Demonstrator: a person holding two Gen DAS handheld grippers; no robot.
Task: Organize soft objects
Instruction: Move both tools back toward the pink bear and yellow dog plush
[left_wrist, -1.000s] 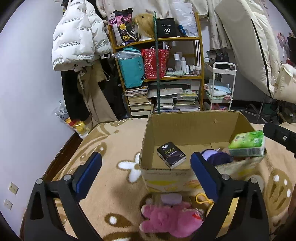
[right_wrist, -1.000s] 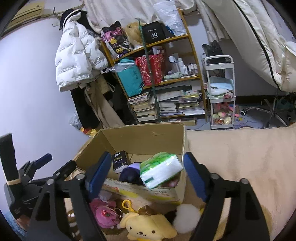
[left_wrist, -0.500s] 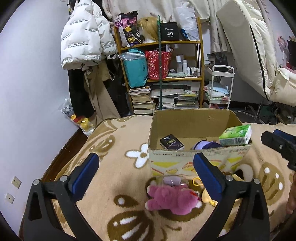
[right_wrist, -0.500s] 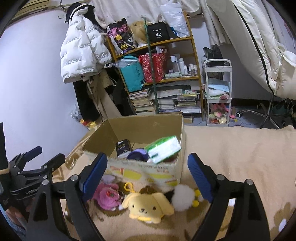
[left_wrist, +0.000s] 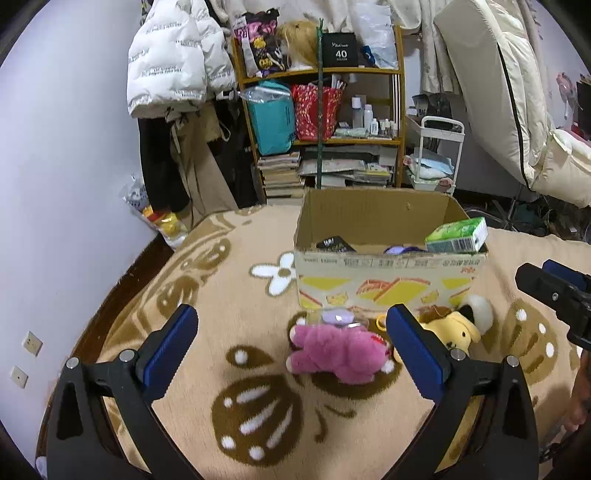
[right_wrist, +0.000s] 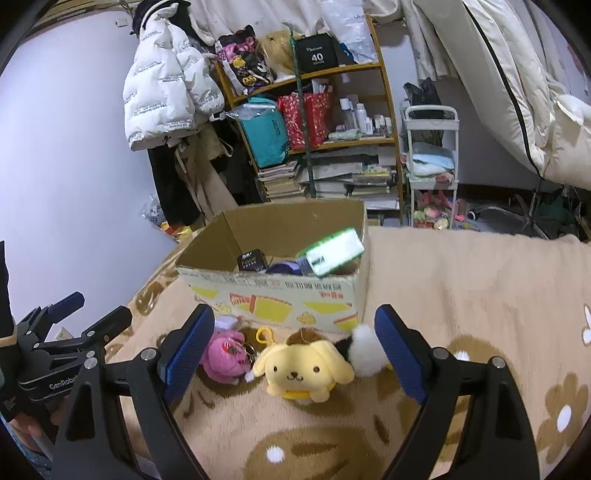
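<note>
A cardboard box (left_wrist: 388, 284) (right_wrist: 280, 295) stands on the beige blanket. Inside it lie a green tissue pack (left_wrist: 456, 236) (right_wrist: 332, 253), a black packet (left_wrist: 334, 244) (right_wrist: 252, 260) and something purple (right_wrist: 282, 266). In front of the box lie a pink plush (left_wrist: 338, 350) (right_wrist: 223, 356), a yellow dog plush (right_wrist: 304, 367) (left_wrist: 452, 332) and a white pompom (right_wrist: 364, 349). My left gripper (left_wrist: 291, 345) stands open, nothing pressed by its pads, near the pink plush. My right gripper (right_wrist: 295, 345) is open above the yellow dog plush, holding nothing.
A shelf (left_wrist: 325, 110) crowded with bags and books stands behind the box, with hanging coats (left_wrist: 173, 74) to its left and a white trolley (right_wrist: 430, 155) to its right. The blanket (right_wrist: 461, 288) stretches free to the right of the box. A hand (right_wrist: 26, 428) holds the left gripper.
Both grippers have drawn back from the box, so the plush toys in front of it have come into full view. The green tissue pack stays resting in the box.
</note>
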